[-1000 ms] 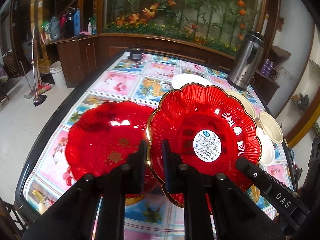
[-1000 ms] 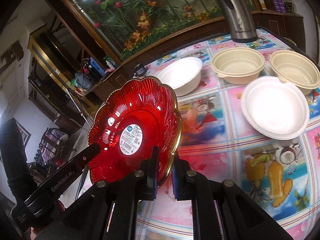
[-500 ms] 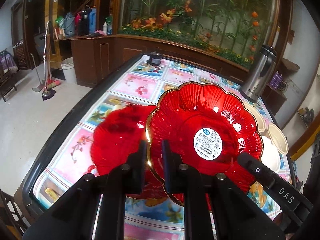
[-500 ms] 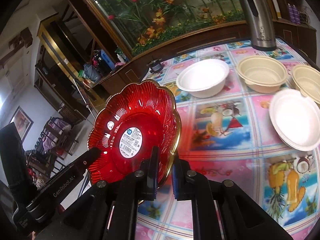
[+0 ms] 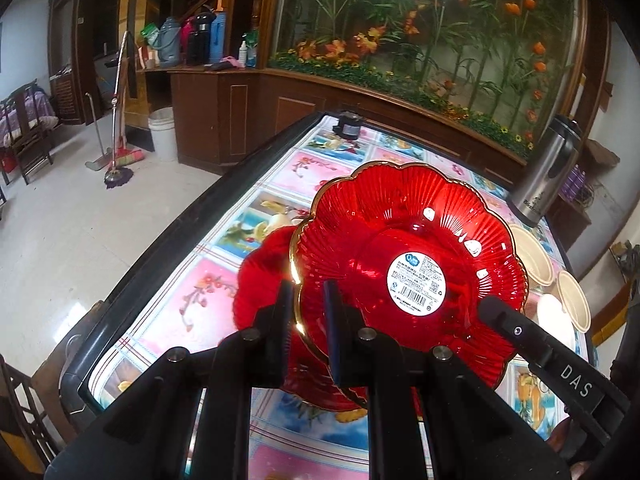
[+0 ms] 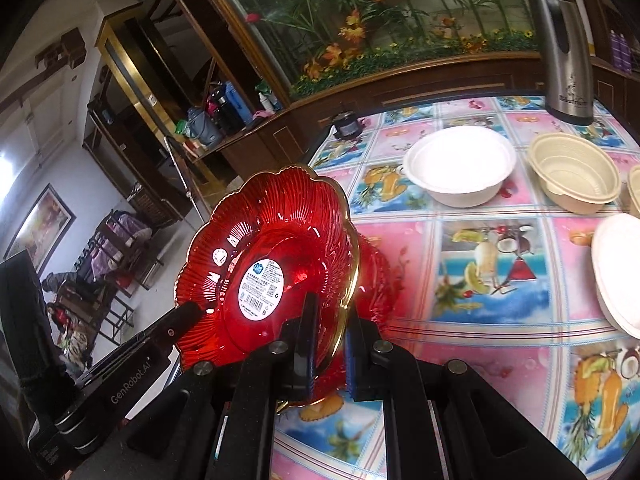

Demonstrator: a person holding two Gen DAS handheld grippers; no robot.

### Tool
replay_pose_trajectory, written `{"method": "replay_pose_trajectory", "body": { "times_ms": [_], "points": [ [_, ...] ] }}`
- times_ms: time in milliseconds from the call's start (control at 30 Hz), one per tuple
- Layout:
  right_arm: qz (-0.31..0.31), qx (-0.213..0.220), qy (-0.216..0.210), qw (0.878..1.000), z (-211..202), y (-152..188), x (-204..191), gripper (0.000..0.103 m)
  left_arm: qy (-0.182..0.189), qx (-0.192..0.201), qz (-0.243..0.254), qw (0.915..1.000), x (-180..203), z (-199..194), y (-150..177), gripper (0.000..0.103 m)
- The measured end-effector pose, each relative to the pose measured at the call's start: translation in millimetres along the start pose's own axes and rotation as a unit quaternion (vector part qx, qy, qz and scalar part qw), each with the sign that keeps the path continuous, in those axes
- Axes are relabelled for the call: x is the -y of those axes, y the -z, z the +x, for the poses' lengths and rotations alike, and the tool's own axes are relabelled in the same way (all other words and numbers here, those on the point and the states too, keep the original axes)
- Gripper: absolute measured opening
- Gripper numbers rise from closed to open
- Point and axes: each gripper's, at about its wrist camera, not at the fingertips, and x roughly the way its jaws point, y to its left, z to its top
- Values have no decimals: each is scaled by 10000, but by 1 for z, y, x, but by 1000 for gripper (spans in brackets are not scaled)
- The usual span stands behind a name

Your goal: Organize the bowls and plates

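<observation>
A red scalloped plate [image 5: 400, 240] with a gold rim and a white label is held tilted above the table, gripped on two sides of its rim. My left gripper [image 5: 308, 308] is shut on its left rim. My right gripper [image 6: 330, 332] is shut on its right rim; the plate [image 6: 276, 240] shows there too. A second red plate [image 5: 260, 276] lies on the table underneath, partly hidden; its edge [image 6: 376, 268] shows in the right wrist view. White bowls [image 6: 460, 164] and beige bowls [image 6: 572, 176] stand at the right.
A steel thermos jug [image 6: 564, 40] stands at the table's far right corner. A small dark jar [image 5: 348, 126] sits at the far edge. The table's dark left edge [image 5: 160, 248] drops to the floor. A wooden cabinet with a flower display runs behind.
Both grippers have carried the held red plate leftward and over the lying red plate, which is now largely covered. Both grips stay shut.
</observation>
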Motion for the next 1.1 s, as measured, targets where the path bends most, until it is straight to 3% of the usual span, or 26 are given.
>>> {"method": "replay_pose_trajectory", "body": {
  "times_ms": [1100],
  "points": [
    [-195,-1101,524,9924,88,8,-1,11,-567,-954,62,9938,-13,65,16,13]
  ]
}}
